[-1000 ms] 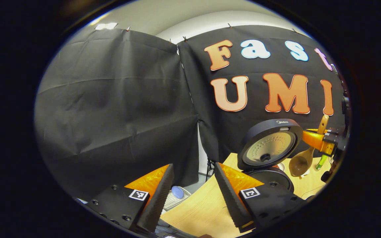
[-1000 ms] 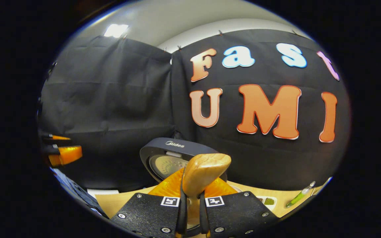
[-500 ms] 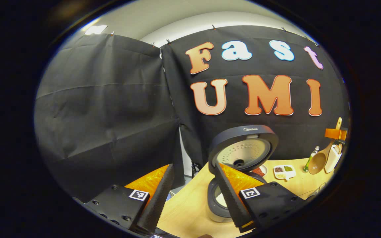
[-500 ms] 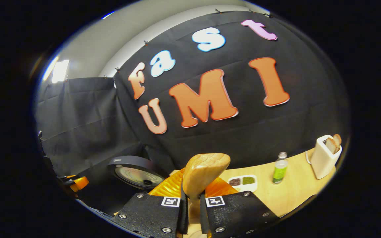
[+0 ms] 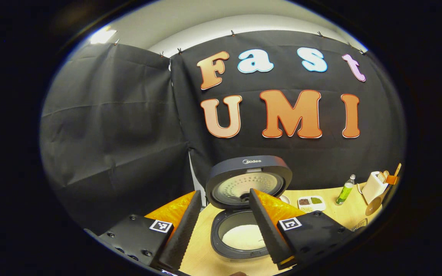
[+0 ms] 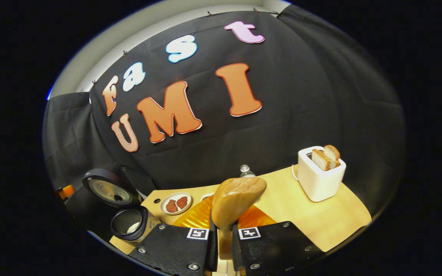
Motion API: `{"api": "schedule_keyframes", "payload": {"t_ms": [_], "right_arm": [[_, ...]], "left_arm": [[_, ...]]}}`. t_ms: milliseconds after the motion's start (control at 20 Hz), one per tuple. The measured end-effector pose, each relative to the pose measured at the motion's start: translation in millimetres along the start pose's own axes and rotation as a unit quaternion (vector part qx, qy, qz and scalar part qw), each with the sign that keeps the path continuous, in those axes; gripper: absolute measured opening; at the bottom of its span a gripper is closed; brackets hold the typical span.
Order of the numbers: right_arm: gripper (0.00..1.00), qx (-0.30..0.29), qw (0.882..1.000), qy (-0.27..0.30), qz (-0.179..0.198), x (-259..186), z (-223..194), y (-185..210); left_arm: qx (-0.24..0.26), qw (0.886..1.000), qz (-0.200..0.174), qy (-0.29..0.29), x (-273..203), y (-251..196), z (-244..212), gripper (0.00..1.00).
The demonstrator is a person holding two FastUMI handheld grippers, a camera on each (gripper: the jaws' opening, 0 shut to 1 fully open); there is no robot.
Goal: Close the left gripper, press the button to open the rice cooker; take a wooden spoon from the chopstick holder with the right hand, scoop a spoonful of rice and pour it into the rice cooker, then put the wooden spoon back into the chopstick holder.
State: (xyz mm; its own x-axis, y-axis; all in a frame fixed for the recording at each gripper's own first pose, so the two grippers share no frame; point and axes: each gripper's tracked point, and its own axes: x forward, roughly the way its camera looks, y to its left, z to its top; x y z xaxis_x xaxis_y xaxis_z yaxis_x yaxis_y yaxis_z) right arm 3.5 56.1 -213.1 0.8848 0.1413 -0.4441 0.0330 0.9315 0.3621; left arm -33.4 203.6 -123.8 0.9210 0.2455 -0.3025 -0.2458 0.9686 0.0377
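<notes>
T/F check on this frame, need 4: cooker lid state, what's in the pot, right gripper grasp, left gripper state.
1. The rice cooker lid is closed. False: it stands open.
2. White rice lies in the inner pot. True.
3. The right gripper is shut on the wooden spoon. True.
4. The left gripper is clamped on the cooker's rim. False: its fingers are spread apart, holding nothing.
</notes>
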Motion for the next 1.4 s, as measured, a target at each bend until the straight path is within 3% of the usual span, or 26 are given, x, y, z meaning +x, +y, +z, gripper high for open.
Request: {"api": "schedule_keyframes", "payload": {"t_ms": [550, 650, 900, 950, 1000, 1100, 1150, 1200, 1250, 1300, 1350, 1400], "right_arm": [[0.14, 0.012, 0.997, 0.068, -0.047, -4, -82, -64], [0.14, 0.014, 0.995, 0.083, -0.053, -1, -98, -71], [0.16, 0.014, 0.992, 0.106, -0.065, 2, -123, -85], [0.16, 0.016, 0.991, 0.115, -0.064, 0, -128, -86], [0.16, 0.016, 0.991, 0.12, -0.064, 1, -131, -88], [0.17, 0.012, 0.988, 0.141, -0.066, 1, -143, -88], [0.18, 0.009, 0.986, 0.154, -0.069, 1, -148, -89], [0.18, 0.005, 0.984, 0.165, -0.069, -6, -156, -94], [0.19, -0.002, 0.981, 0.177, -0.075, -10, -157, -97], [0.15, -0.008, 0.978, 0.189, -0.084, -12, -160, -102], [0.24, -0.012, 0.976, 0.196, -0.098, -13, -160, -108], [0.24, -0.012, 0.974, 0.2, -0.11, -15, -157, -112]], "left_arm": [[-0.011, 1.0, -0.011, 0.004, -2, -24, 12, 0.8], [-0.026, 1.0, -0.014, 0.007, 0, -22, 18, 0.86], [-0.052, 0.998, -0.016, 0.024, 10, -11, 30, 0.86], [-0.056, 0.998, -0.017, 0.026, 12, -7, 34, 0.77], [-0.059, 0.998, -0.016, 0.026, 15, -3, 39, 0.77], [-0.059, 0.998, -0.018, 0.029, 19, 3, 41, 0.77], [-0.055, 0.998, -0.018, 0.03, 21, 6, 44, 0.83], [-0.052, 0.998, -0.019, 0.031, 24, 7, 46, 0.77], [-0.05, 0.998, -0.021, 0.031, 26, 8, 50, 0.81], [-0.047, 0.998, -0.025, 0.033, 29, 9, 53, 0.81], [-0.046, 0.998, -0.028, 0.033, 33, 10, 58, 0.81], [-0.047, 0.998, -0.035, 0.036, 38, 9, 64, 0.81]]}}
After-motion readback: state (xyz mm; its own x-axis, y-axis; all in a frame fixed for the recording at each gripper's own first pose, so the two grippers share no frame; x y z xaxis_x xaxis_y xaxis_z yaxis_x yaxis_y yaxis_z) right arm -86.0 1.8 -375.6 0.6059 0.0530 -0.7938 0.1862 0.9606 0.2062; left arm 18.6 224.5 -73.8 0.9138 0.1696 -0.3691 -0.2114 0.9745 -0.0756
